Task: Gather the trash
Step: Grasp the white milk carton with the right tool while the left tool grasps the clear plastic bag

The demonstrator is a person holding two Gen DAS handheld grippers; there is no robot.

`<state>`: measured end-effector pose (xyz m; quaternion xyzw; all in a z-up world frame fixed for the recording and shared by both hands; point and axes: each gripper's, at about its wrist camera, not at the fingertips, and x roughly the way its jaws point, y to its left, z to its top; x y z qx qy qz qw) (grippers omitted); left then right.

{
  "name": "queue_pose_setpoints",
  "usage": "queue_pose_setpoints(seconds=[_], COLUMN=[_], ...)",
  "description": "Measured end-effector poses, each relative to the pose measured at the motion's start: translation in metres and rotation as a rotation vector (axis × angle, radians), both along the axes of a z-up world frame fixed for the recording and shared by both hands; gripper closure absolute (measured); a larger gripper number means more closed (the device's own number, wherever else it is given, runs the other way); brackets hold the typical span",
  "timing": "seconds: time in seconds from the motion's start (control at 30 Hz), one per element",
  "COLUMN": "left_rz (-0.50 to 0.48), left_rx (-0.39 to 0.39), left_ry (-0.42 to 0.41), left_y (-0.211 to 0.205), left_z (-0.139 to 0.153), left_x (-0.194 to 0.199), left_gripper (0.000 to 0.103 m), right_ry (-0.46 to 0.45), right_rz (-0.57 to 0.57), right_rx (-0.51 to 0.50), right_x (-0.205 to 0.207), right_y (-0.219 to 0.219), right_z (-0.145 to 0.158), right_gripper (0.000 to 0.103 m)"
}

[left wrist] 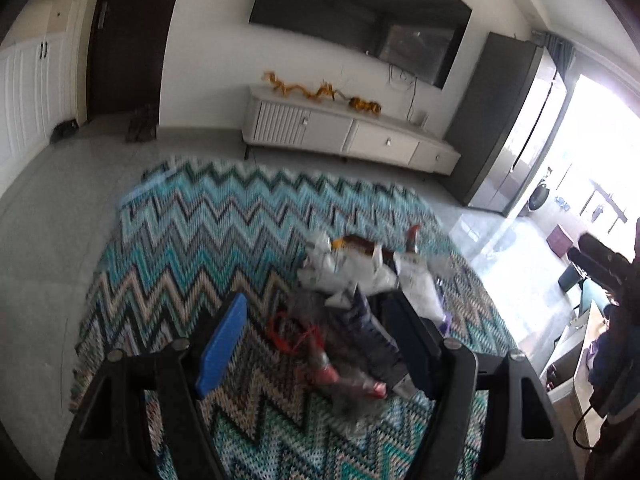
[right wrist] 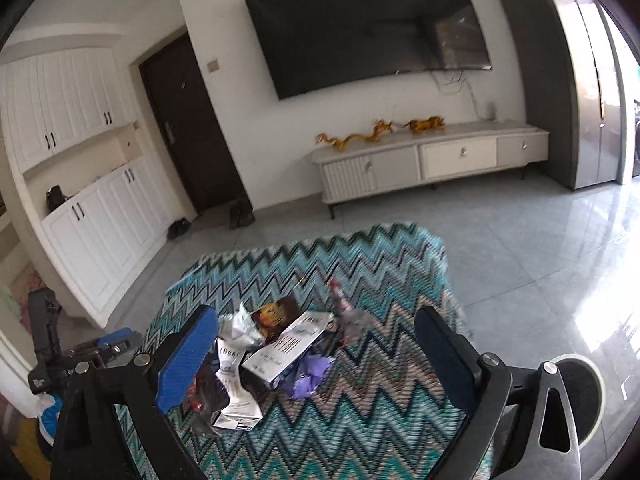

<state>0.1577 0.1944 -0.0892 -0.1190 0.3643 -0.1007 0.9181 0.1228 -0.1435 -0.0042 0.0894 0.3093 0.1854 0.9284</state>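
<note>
A pile of trash (right wrist: pixel 272 344) lies on a zigzag rug (right wrist: pixel 360 420), and both grippers point down at it from above. The left gripper (left wrist: pixel 320 344) has its two fingers spread wide apart with nothing squeezed between them. Right in front of it, in the gap between its fingers, lie a crinkly clear wrapper with red bits (left wrist: pixel 344 380) and a dark striped wrapper (left wrist: pixel 368 332). It looks lined up so the fingers could come down on either side of this trash. Farther ahead of it are white crumpled papers (left wrist: pixel 348 268) and a brown snack packet (left wrist: pixel 356 245). The right gripper (right wrist: pixel 316 356) is also wide open and holds nothing. Between its fingers lie a white printed box (right wrist: pixel 288 344) and a purple scrap (right wrist: pixel 308 380), with a silver crumpled wrapper (right wrist: pixel 240 326) by its left finger. The pieces lie on top of each other, so grabbing just one may drag others along. Beside its right finger, off the rug, is a round dark opening with a pale rim (right wrist: pixel 580 396); it may be a bin, but I cannot tell for sure. Far ahead stand a low white TV cabinet (right wrist: pixel 432 160) and a big TV (right wrist: pixel 368 28) on the wall, well out of the way.
</note>
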Motion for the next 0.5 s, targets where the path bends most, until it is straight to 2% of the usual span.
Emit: queue_pose_setpoints(seconds=[0.17,0.33,0.5], left_rz=[-0.05,-0.064,-0.06], left_rx=[-0.076,-0.126,-0.169], left_ry=[0.118,0.167,0.203], left_y=[-0.007,-0.018,-0.017], left_z=[-0.042,-0.063,-0.084], left_x=[0.002,0.01,0.017], left_gripper=[0.032,0.032,0.033], right_ry=[0.085,0.162,0.249], right_rz=[0.054,0.092,0.122], right_rx=[-0.026,-0.032,-0.042], right_x=[0.027,0.049,0.07], right_y=[0.026,0.047,0.064], right_z=[-0.029,-0.058,-0.085], right_gripper=[0.01,0.011,0.019])
